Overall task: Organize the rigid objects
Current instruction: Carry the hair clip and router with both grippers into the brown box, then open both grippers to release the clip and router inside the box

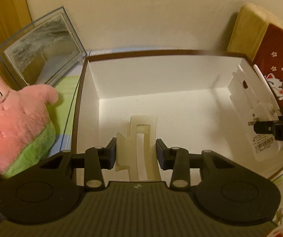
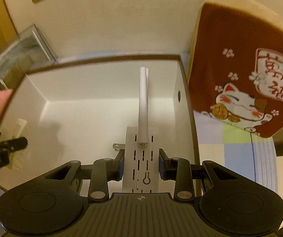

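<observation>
A white box with a brown rim lies open in front of both grippers; it also shows in the right wrist view. My left gripper is shut on a cream plastic clip holder, held over the box floor. My right gripper is shut on a white wifi adapter with folded antennas, held inside the box near its right wall. The adapter and the right gripper's finger also show at the right of the left wrist view.
A pink starfish plush sits left of the box. A framed picture leans on the wall behind it. A red lucky-cat cushion stands right of the box. The bedding below is checked.
</observation>
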Motion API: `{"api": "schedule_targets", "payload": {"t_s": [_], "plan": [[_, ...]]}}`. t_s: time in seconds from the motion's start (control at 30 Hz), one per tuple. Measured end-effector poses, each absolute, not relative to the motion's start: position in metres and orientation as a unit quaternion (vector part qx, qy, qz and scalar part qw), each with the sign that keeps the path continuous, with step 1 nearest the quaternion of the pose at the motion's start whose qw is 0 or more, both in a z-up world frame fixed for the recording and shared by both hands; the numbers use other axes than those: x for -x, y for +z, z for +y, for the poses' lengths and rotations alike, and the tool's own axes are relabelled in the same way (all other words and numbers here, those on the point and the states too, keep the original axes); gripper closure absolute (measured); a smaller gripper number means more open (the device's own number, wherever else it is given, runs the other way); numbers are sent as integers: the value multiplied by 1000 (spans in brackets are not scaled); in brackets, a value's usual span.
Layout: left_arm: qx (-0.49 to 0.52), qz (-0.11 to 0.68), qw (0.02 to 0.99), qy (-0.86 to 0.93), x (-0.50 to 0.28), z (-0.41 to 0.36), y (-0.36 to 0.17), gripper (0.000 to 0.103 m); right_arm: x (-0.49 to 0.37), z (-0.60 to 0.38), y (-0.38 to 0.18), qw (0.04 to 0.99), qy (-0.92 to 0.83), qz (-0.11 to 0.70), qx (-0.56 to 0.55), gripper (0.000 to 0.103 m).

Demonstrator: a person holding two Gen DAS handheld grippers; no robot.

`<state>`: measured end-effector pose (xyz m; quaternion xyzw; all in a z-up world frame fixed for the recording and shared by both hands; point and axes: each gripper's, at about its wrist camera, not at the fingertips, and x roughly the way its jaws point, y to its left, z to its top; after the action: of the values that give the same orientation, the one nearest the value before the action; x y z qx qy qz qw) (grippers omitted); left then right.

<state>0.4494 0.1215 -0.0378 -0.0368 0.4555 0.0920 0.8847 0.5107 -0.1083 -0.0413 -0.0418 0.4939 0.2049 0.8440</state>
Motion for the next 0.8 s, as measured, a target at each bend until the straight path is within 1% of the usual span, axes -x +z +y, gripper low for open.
{"api": "schedule_targets", "payload": {"t_s": [0.13, 0.2, 0.37, 0.57, 0.63, 0.7, 0.8], "plan": [[35, 462, 882, 91, -455, 123, -44, 67, -515, -104, -52, 842, 200, 498, 62, 73], [32, 465, 880, 92, -458, 124, -47, 67, -515, -100, -52, 847, 194, 487, 85, 73], [26, 467, 879, 94, -464, 124, -53, 67, -520, -103, -50, 845, 202, 487, 86, 71], [17, 466, 880, 93, -467, 122, -54, 67, -519, -110, -46, 847, 212, 481, 77, 62], [12, 461, 883, 89, -465, 121, -53, 55, -517, -113, -43, 847, 219, 478, 72, 58], [8, 453, 887, 86, -462, 119, -49, 47, -515, -117, -40, 849, 225, 473, 66, 54], [0, 449, 889, 84, -459, 119, -45, 46, -511, -123, -35, 851, 236, 466, 57, 50]]}}
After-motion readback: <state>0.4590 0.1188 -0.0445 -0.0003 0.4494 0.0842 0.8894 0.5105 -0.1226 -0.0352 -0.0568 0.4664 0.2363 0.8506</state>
